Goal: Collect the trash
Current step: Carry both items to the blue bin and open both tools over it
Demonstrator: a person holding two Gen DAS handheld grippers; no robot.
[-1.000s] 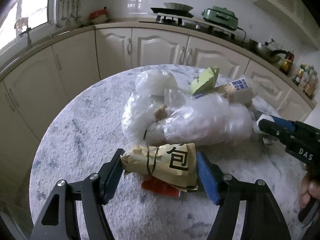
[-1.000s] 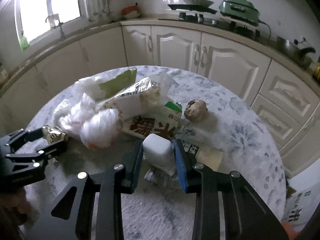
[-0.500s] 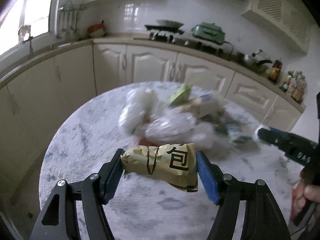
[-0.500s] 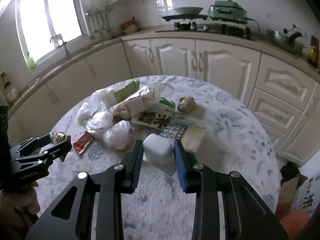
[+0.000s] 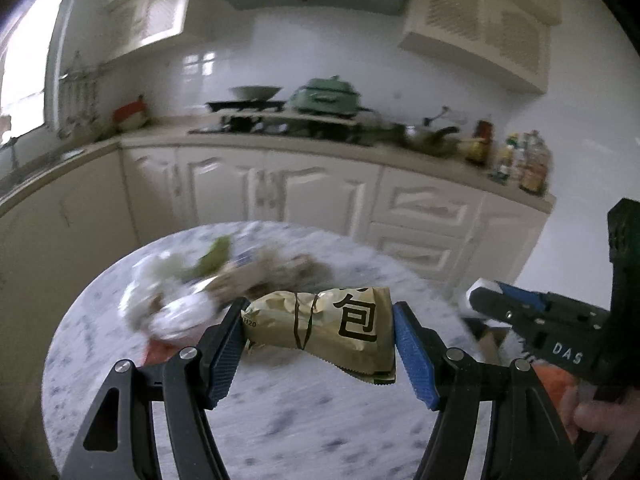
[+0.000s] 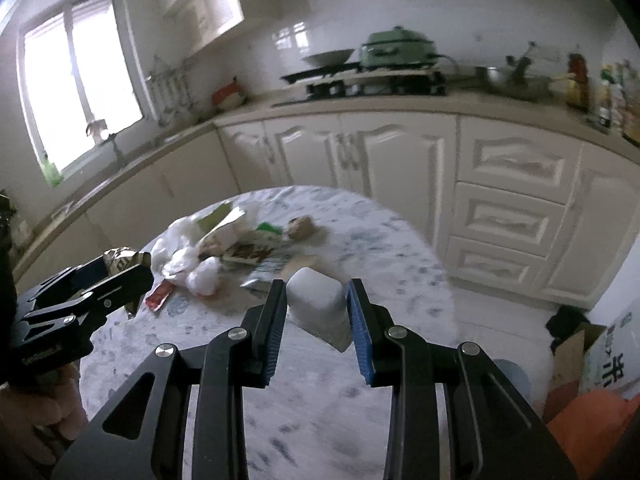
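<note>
Only right view shows cardboard box (image 6: 576,354) (floor), orange bin (image 6: 588,424)

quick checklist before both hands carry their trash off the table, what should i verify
1. Left gripper jaws clamped on the tan snack wrapper: ok.
2. Right gripper jaws clamped on the white cup: ok.
3. Both items lifted clear of the marble table: ok.
4. The two grippers apart from each other: ok.
5. A bin to drop into: cannot tell; only a cardboard box shows on the floor.
6. Table cleared: not ok, a trash pile remains.
</note>
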